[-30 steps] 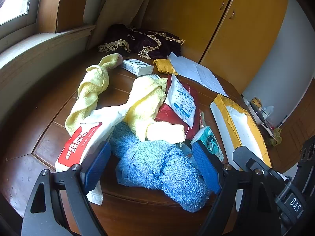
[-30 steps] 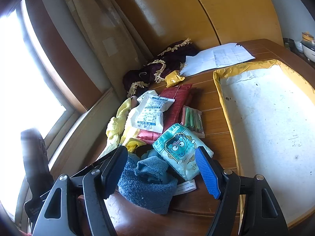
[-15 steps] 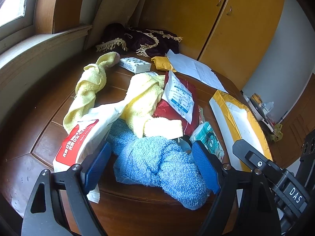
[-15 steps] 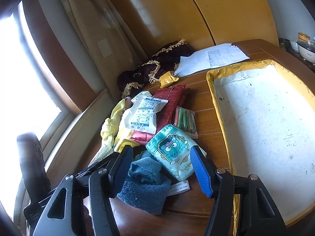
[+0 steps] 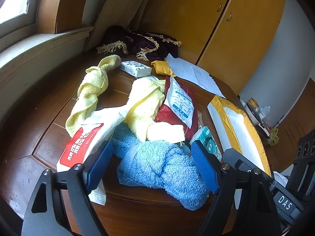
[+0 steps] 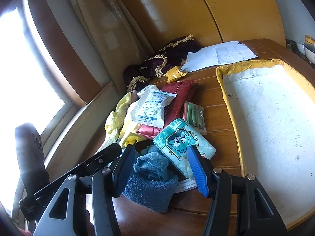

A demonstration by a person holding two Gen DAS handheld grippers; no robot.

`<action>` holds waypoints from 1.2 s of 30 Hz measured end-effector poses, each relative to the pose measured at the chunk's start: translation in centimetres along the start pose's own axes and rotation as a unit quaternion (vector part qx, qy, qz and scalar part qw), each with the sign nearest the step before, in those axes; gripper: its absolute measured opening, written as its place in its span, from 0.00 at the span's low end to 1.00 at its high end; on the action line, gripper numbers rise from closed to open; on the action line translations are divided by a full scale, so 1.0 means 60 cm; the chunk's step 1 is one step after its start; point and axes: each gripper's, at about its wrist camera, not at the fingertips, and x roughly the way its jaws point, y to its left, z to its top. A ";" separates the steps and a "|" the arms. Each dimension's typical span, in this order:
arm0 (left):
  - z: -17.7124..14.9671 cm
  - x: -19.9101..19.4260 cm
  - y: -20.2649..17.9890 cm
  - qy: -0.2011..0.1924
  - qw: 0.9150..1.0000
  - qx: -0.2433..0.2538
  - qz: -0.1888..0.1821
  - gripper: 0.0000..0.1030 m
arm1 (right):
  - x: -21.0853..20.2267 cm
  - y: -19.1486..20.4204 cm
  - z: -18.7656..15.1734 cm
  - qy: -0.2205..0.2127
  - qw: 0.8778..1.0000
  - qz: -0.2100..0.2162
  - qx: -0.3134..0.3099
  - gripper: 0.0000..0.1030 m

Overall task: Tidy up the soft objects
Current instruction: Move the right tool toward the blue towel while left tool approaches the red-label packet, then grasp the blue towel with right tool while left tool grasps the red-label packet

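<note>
Left wrist view | my left gripper [image 5: 151, 165] jaws spread, straddling blue towel [image 5: 159, 163] at worktop [image 5: 39, 118] near edge | right gripper [image 6: 159, 167] jaws released too | towel looks soft, light, knotted; I'd pinch the thick knot.

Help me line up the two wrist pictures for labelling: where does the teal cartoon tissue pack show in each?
Left wrist: the teal cartoon tissue pack is right of centre, mostly hidden behind the left gripper finger.
Right wrist: the pack is near centre, face up, just beyond the right gripper.
Shared landmark: the blue towel lying beside it, between the fingers in both views.
</note>
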 end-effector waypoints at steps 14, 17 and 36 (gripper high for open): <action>0.016 -0.034 0.070 -0.009 0.999 -0.031 -0.018 0.75 | 0.025 0.051 -0.034 0.050 0.994 0.036 -0.092 0.56; 0.024 -0.045 0.081 -0.031 0.999 -0.032 -0.013 0.75 | 0.020 0.073 -0.043 0.042 0.991 0.026 -0.124 0.56; 0.031 0.026 0.118 0.059 0.995 0.061 0.054 0.75 | 0.099 0.133 -0.078 0.116 0.971 0.006 -0.211 0.29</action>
